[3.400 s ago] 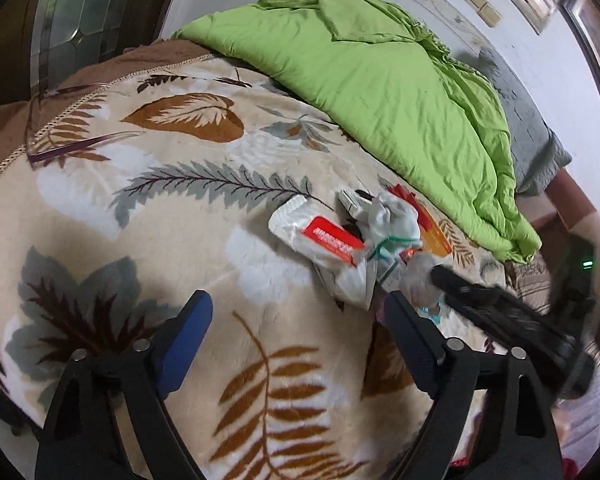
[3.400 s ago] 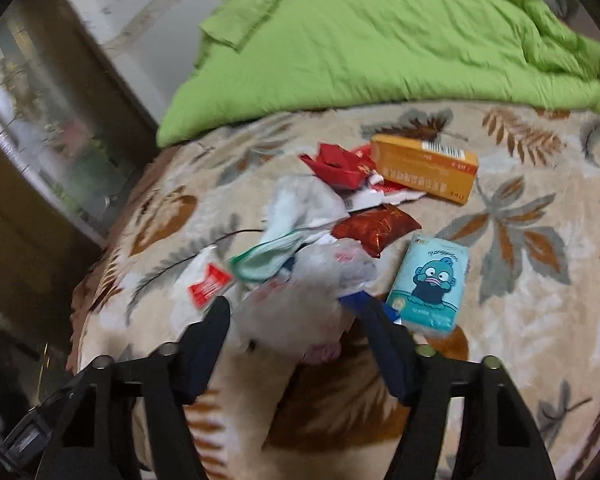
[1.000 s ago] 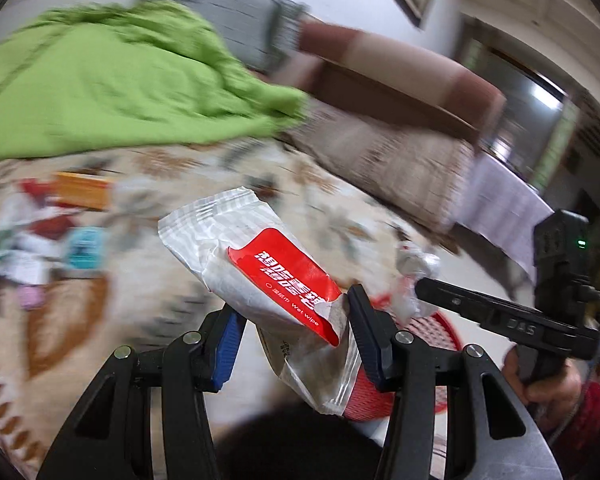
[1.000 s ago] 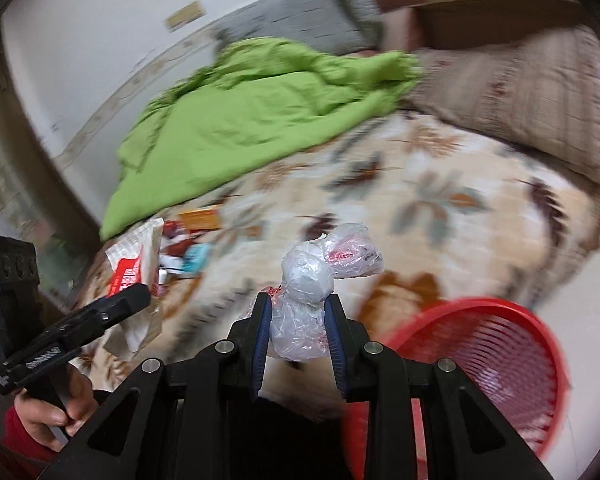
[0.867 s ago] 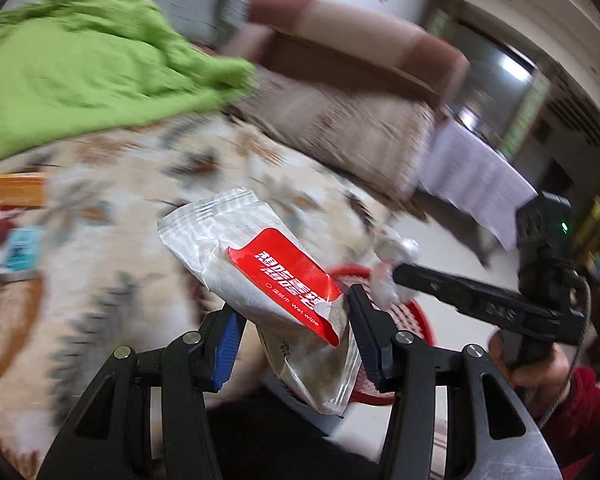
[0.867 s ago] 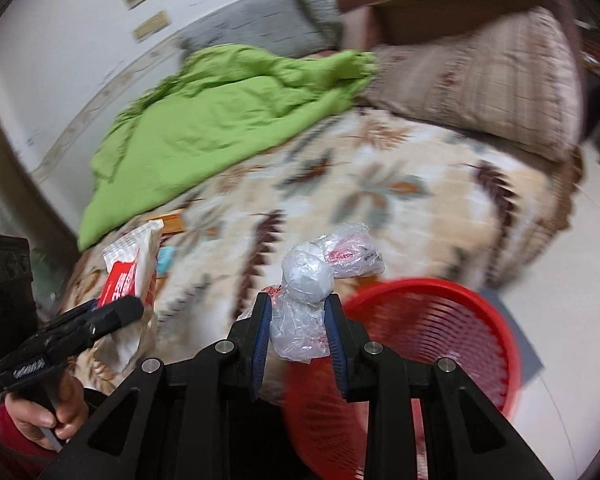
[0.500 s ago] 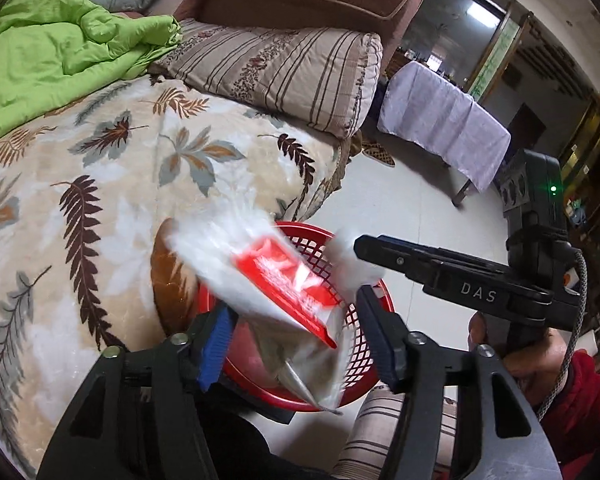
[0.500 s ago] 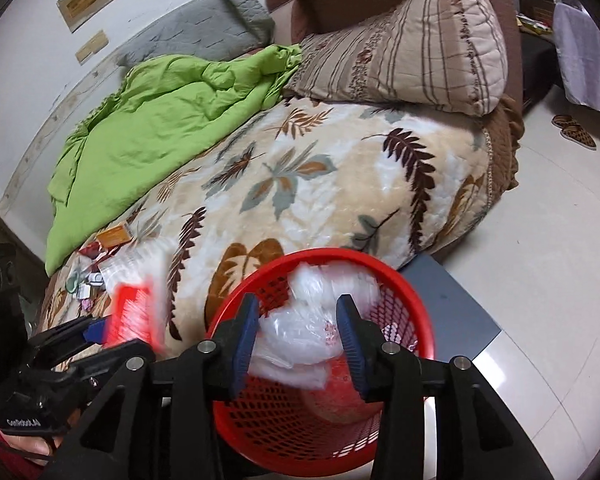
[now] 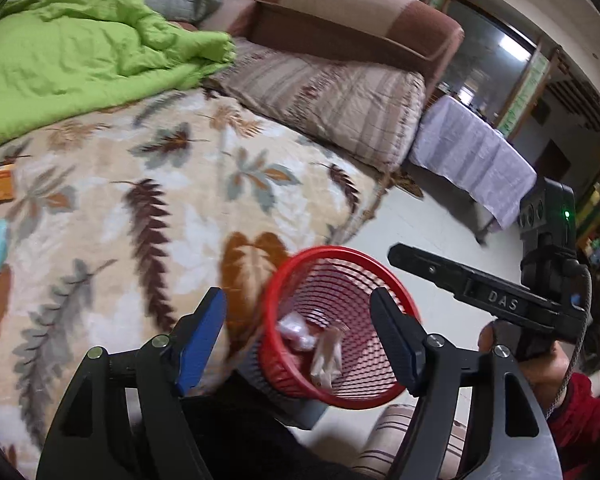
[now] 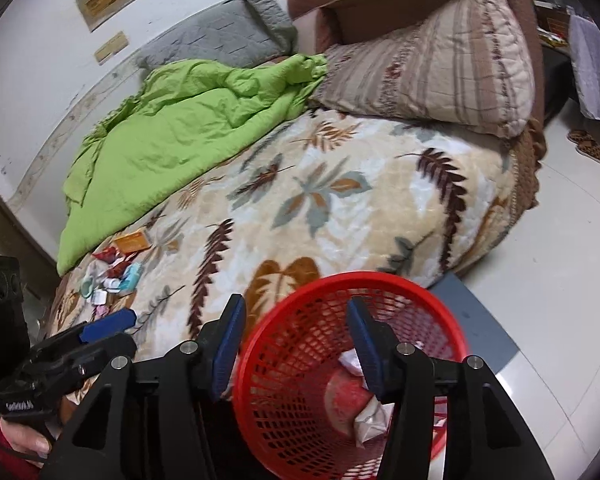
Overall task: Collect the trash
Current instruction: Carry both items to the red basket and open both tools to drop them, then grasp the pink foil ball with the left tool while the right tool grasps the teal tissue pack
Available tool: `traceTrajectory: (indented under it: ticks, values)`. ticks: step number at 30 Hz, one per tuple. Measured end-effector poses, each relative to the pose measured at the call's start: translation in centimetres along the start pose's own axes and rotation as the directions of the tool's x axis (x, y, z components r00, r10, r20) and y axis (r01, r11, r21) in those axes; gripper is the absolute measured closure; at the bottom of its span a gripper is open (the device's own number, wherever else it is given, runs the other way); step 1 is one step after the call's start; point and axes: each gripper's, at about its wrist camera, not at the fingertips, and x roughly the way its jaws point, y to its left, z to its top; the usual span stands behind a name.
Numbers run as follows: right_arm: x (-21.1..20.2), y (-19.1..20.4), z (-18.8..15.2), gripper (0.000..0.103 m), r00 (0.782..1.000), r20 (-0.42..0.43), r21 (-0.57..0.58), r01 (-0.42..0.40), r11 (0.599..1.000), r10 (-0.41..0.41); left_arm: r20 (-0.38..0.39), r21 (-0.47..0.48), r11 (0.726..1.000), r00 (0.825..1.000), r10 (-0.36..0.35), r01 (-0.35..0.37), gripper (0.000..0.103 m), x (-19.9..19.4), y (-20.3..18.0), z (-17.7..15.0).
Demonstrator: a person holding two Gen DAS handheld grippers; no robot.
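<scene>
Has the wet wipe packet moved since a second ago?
Yes. It left the left tool, whose jaws have just been opening, and dropped into the red basket beside the bed; it now lies inside.

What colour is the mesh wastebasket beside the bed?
Red; the round plastic mesh wastebasket shows best in the right wrist view.

Green quilt (image 10: 172,148) and striped pillow (image 10: 432,64) on leaf-patterned blanket (image 10: 340,216); grey pillow (image 10: 216,36) behind.
</scene>
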Motion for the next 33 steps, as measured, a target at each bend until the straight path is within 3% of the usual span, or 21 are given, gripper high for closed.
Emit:
traceTrajectory:
  ticks: [9, 13, 18, 21, 23, 25, 28, 30, 33]
  values:
    - [3.5, 7.5, 0.3, 0.046, 0.992, -0.059, -0.134, -0.117, 0.984, 0.11, 0.066, -0.105, 0.983, 0.985, 0.157, -0.15, 0.03, -5.1, 6.8, -1.4]
    - [5.4, 11.4, 0.3, 0.046, 0.984, -0.085, -0.189, -0.173, 0.967, 0.159, 0.087, -0.177, 0.955, 0.963, 0.255, -0.237, 0.03, -7.5, 10.8, -2.8]
    - [8.1, 15.6, -0.6, 0.046, 0.969, -0.141, -0.24, -0.231, 0.943, 0.202, 0.089, -0.32, 0.878, 0.911, 0.402, -0.356, 0.03, -11.0, 17.7, -4.9]
    - [9.7, 17.4, -1.1, 0.046, 0.959, -0.181, -0.261, -0.259, 0.93, 0.217, 0.067, -0.412, 0.803, 0.865, 0.498, -0.431, 0.03, -12.5, 22.2, -6.2]
    - [10.4, 18.4, -1.4, 0.046, 0.954, -0.199, -0.274, -0.275, 0.922, 0.225, 0.05, -0.45, 0.771, 0.849, 0.526, -0.451, 0.03, -12.7, 24.4, -6.6]
    - [11.0, 19.5, -1.6, 0.046, 0.95, -0.212, -0.293, -0.285, 0.913, 0.228, 0.039, -0.466, 0.758, 0.845, 0.533, -0.457, 0.032, -12.2, 26.2, -6.5]
    - [11.7, 20.7, -1.8, 0.046, 0.946, -0.225, -0.315, -0.297, 0.901, 0.233, 0.001, -0.448, 0.756, 0.845, 0.534, -0.477, 0.044, -10.4, 28.4, -5.6]
    - [12.0, 21.4, -1.8, 0.046, 0.946, -0.228, -0.329, -0.299, 0.896, 0.232, -0.026, -0.43, 0.748, 0.835, 0.549, -0.505, 0.054, -9.2, 29.2, -4.9]
    - [12.8, 22.2, -1.7, 0.046, 0.944, -0.238, -0.336, -0.301, 0.893, 0.229, -0.051, -0.443, 0.746, 0.845, 0.532, -0.497, 0.055, -7.9, 30.4, -4.6]
